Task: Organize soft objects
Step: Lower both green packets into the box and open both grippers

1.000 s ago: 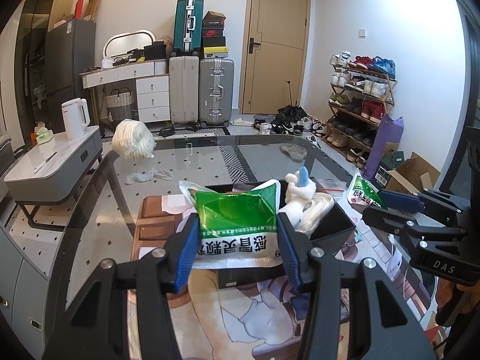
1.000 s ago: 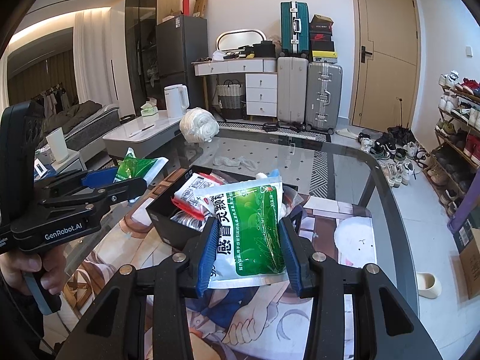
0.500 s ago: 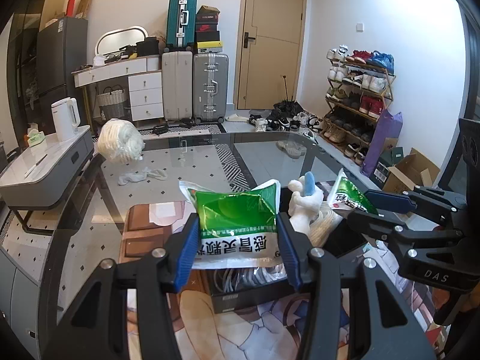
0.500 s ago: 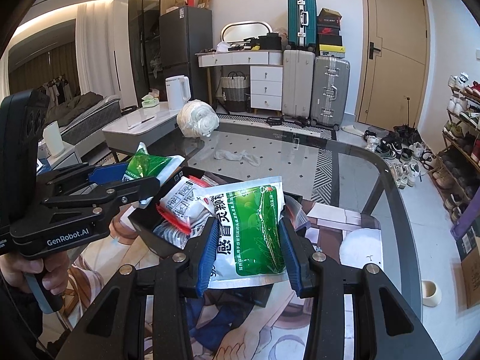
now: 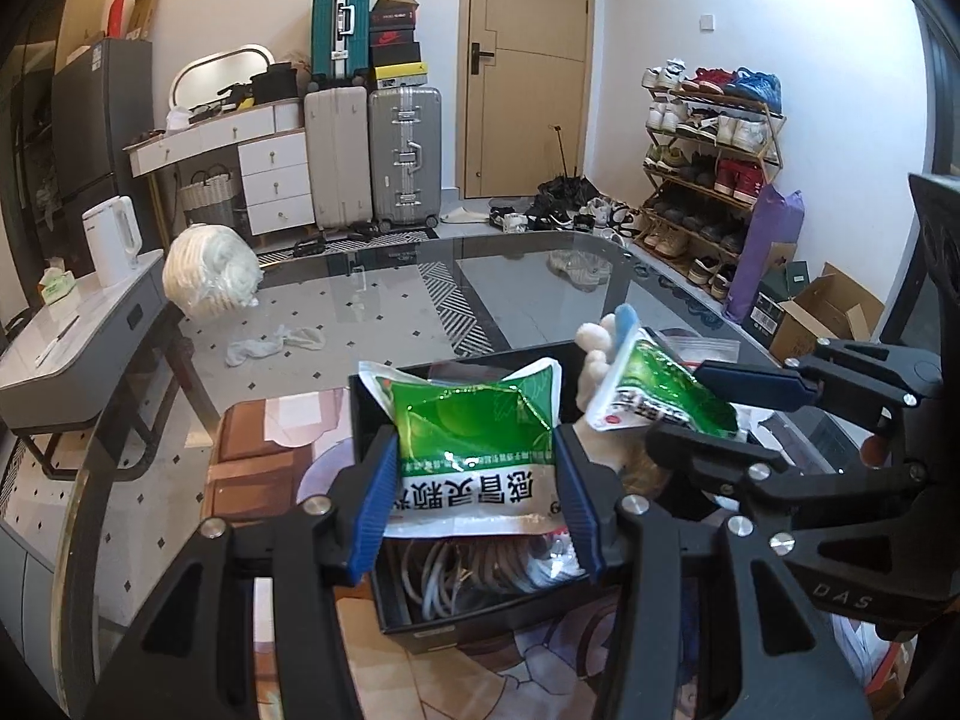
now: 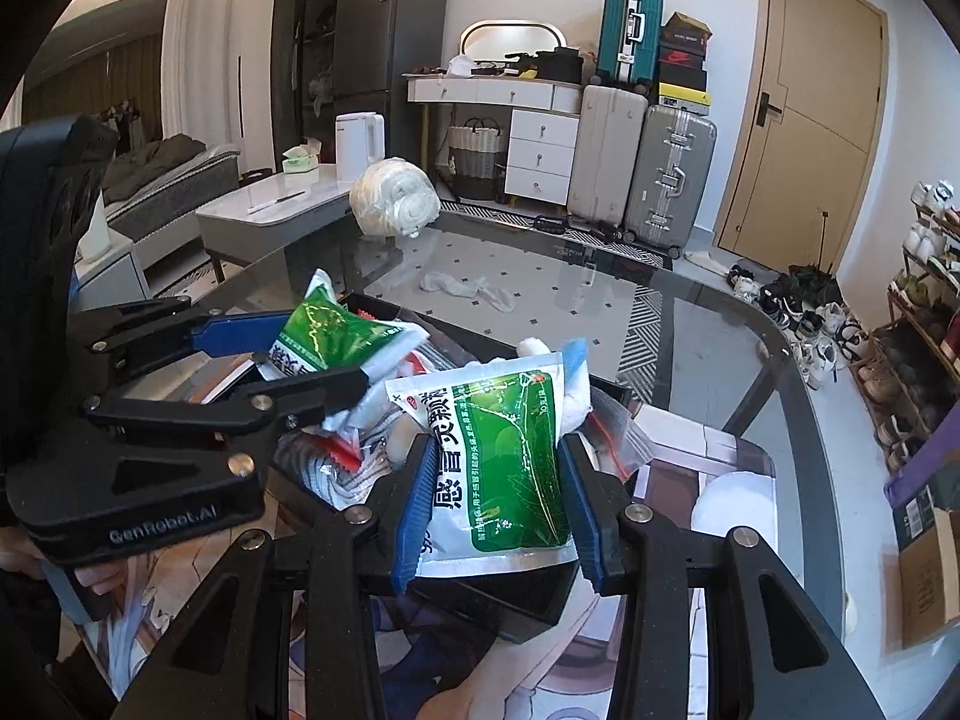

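My left gripper [image 5: 477, 483] is shut on a green and white medicine pouch [image 5: 471, 450] and holds it over the black box [image 5: 480, 618]. My right gripper [image 6: 495, 495] is shut on a second green and white pouch [image 6: 498, 468] and holds it over the same box [image 6: 522, 606]. Each gripper shows in the other's view: the right one [image 5: 678, 414] at the right, the left one [image 6: 312, 366] at the left. The box holds coiled cords [image 5: 474, 570], a white plush toy [image 5: 597, 354] and red and white packets [image 6: 342, 450].
The box sits on a printed mat [image 5: 270, 456] on a glass table [image 5: 540, 264]. A bagged white bundle [image 5: 207, 279] and a white sock [image 5: 273, 345] lie at the far left of the table. A clear zip bag [image 6: 618, 432] lies beside the box.
Both grippers have moved in over the black box, each still shut on its pouch, and now stand closer together. The box's contents are now in plainer view.
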`<state>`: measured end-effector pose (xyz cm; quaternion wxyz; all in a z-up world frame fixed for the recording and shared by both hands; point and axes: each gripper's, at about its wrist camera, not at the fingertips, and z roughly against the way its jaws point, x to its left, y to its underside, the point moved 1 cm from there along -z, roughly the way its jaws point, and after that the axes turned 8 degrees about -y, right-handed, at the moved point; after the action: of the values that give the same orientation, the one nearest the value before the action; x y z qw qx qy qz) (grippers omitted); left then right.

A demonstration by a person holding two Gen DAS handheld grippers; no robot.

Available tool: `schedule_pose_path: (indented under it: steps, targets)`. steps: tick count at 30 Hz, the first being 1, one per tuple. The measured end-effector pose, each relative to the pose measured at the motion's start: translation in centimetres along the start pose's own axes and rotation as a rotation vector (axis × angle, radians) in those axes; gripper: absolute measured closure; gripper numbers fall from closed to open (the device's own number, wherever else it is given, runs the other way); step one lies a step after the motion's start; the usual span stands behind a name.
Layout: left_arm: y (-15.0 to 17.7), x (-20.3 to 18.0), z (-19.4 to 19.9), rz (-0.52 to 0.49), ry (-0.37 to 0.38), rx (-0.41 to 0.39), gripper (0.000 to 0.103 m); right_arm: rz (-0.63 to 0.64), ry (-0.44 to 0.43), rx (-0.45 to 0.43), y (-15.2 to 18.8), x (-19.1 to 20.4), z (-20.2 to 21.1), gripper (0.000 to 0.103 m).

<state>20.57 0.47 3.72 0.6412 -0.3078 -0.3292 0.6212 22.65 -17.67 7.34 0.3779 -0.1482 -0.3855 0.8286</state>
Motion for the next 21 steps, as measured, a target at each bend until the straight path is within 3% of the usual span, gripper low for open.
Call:
schedule_pose_path:
  steps: [17, 21]
  targets:
    - [0.9, 0.0, -1.3, -0.002, 0.017, 0.009, 0.052, -0.046, -0.044, 0.03, 0.1, -1.2, -2.5, 0.063]
    - [1.1, -0.2, -1.2, -0.022, 0.015, 0.008, 0.047, -0.029, -0.047, 0.019, 0.3, -1.0, -2.2, 0.051]
